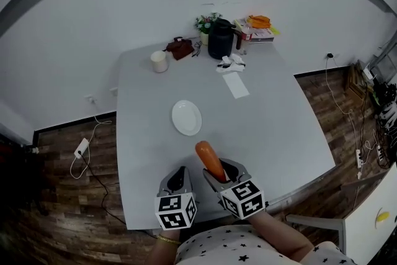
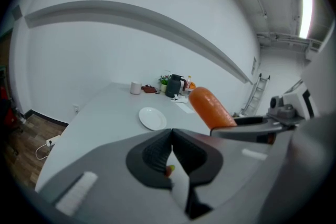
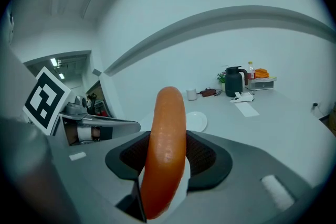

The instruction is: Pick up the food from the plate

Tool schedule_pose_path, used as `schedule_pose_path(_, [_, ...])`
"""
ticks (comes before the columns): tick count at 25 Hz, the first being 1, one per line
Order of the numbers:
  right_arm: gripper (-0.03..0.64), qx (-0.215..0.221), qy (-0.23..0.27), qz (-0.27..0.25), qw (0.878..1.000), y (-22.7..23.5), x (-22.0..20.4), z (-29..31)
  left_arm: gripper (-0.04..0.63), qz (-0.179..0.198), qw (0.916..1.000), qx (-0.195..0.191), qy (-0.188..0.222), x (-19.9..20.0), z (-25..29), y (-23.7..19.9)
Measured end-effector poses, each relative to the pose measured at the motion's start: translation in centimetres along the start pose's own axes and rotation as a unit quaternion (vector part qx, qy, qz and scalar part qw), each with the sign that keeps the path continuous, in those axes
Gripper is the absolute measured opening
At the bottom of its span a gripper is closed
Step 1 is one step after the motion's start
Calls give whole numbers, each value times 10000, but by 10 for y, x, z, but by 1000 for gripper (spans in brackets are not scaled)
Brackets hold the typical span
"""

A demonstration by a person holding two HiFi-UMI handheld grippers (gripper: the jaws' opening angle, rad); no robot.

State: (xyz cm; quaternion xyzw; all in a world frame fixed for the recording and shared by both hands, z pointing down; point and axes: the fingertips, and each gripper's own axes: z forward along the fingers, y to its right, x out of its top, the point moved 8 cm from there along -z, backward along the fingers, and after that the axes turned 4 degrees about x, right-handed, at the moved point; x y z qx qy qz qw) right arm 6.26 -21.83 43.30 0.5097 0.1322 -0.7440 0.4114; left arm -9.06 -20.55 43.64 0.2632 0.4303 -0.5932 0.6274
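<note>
Right gripper (image 1: 217, 172) clamps the smooth orange sausage (image 1: 209, 159) above the grey desk's (image 1: 267, 127) near edge, left gripper (image 1: 178, 178) closed; slick skin may slip out and roll off.

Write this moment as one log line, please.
right gripper: jaws clamped on orange sausage | left gripper: jaws together | plate: bare

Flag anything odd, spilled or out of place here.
Nothing is spilled or damaged. The plate lies bare; the orange sausage is clamped in the right claw. A crumpled white wad lies beside the black jug.
</note>
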Motion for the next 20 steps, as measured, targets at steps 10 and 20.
schedule_pose_path(10, [204,-22,134,-27,9999,-1,7,-5,8,23,10000,-25,77,5,-3,3])
schedule_pose_path(20, [204,16,203,22,9998,-7,9,-5,8,63,9999,-44,72,4,-6,2])
